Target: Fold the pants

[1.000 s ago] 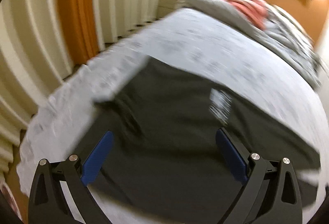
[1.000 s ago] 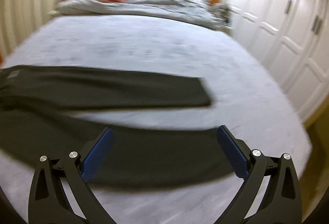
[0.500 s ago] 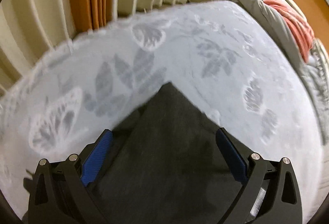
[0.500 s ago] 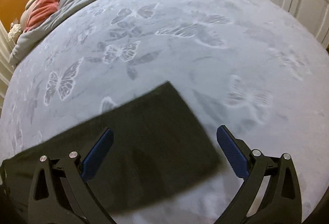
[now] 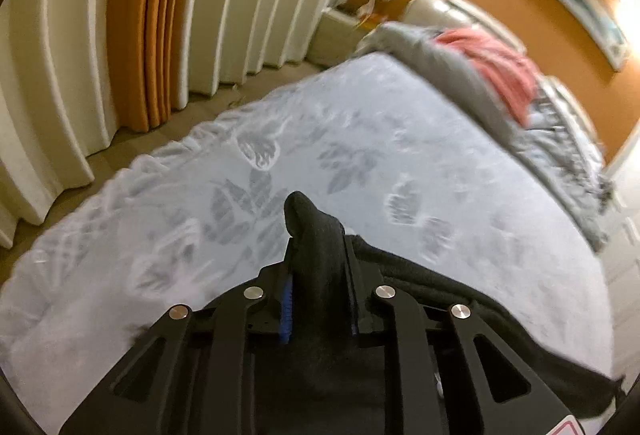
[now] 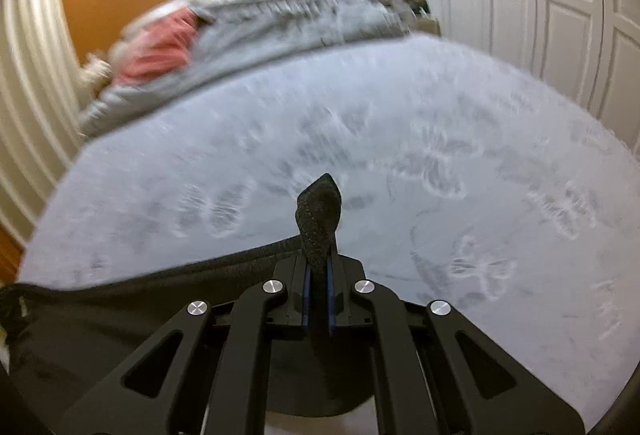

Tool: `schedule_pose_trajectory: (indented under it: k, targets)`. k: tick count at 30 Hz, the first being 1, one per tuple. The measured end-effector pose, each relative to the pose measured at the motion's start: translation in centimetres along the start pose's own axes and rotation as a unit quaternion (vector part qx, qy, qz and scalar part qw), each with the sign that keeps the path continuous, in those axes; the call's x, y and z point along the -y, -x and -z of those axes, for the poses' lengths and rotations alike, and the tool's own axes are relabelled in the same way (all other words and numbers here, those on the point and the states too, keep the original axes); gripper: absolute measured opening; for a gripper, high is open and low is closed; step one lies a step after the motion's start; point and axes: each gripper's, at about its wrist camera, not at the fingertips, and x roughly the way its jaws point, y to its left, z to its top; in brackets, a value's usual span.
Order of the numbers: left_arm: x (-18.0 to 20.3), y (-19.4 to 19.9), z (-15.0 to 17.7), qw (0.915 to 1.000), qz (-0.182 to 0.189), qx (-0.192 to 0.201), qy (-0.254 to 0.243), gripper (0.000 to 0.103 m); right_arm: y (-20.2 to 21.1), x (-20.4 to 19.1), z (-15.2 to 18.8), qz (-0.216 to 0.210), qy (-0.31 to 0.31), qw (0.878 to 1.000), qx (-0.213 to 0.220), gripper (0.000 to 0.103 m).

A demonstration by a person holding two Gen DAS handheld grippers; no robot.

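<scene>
Now, with your left gripper (image 5: 320,275) closing on bunched pants (image 5: 316,235) at lower centre and your right gripper (image 6: 318,287) clenched on their other corner, lift both evenly over the bed (image 5: 400,139).

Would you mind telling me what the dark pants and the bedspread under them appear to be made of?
The pants look like a soft, matte knit, perhaps fleece or jersey: the pinched tip shows a nubbly, pebbled surface and folds limply. The bedspread seems a smooth woven fabric, pale grey, with printed or woven butterfly and leaf motifs; blur leaves the exact weave uncertain.
</scene>
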Motion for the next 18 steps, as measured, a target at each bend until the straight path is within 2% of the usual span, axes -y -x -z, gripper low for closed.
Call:
schedule_pose_trajectory:
  k: [3, 7, 9, 11, 12, 13, 14, 15, 16, 17, 18]
  targets:
    - [-1.4, 4.6, 1.6, 0.9997, 0.011, 0.004, -0.02, 0.014, 3.2, 1.1, 2.2, -0.004, 0.03, 1.0, -0.001, 0.005]
    - [-4.5, 7.7, 6.8, 0.9987, -0.011, -0.037, -0.035, 0.016, 3.7, 3.2, 7.5, 0.013, 0.037, 0.998, -0.055, 0.006]
    - [-5.8, 7.9, 9.1, 0.9979, -0.016, -0.056, -0.029, 0.016, 3.5, 4.3, 10.1, 0.032, 0.032, 0.995, -0.086, 0.011]
    - [-7.3, 8.1, 11.5, 0.9963, -0.025, -0.079, -0.021, 0.018, 3.5, 4.9, 12.2, 0.05, 0.02, 0.992, -0.113, 0.023]
    - [-8.0, 8.2, 12.2, 0.996, -0.026, -0.085, -0.007, 0.021, 3.8, 5.3, 12.8, 0.062, 0.009, 0.991, -0.12, 0.039]
    - [-8.6, 8.6, 12.8, 0.9956, -0.018, -0.09, 0.021, 0.03, 4.4, 5.4, 13.0, 0.068, 0.002, 0.991, -0.117, 0.047]
    - [-9.4, 9.4, 13.4, 0.9951, 0.001, -0.084, 0.053, 0.035, 5.2, 5.6, 13.0, 0.068, -0.004, 0.991, -0.111, 0.05]
    - [-9.9, 10.1, 13.6, 0.9935, 0.022, -0.072, 0.086, 0.047, 6.1, 5.5, 12.7, 0.068, -0.011, 0.992, -0.106, 0.053]
    - [-10.3, 11.1, 13.8, 0.9896, 0.047, -0.056, 0.124, 0.058, 6.9, 5.4, 12.4, 0.064, -0.015, 0.993, -0.102, 0.054]
    - [-10.5, 11.7, 13.8, 0.9841, 0.069, -0.046, 0.157, 0.064, 8.0, 4.9, 11.8, 0.055, -0.023, 0.994, -0.093, 0.055]
    - [-10.5, 11.9, 13.7, 0.9804, 0.081, -0.044, 0.174, 0.074, 8.9, 4.4, 11.4, 0.048, -0.031, 0.995, -0.085, 0.057]
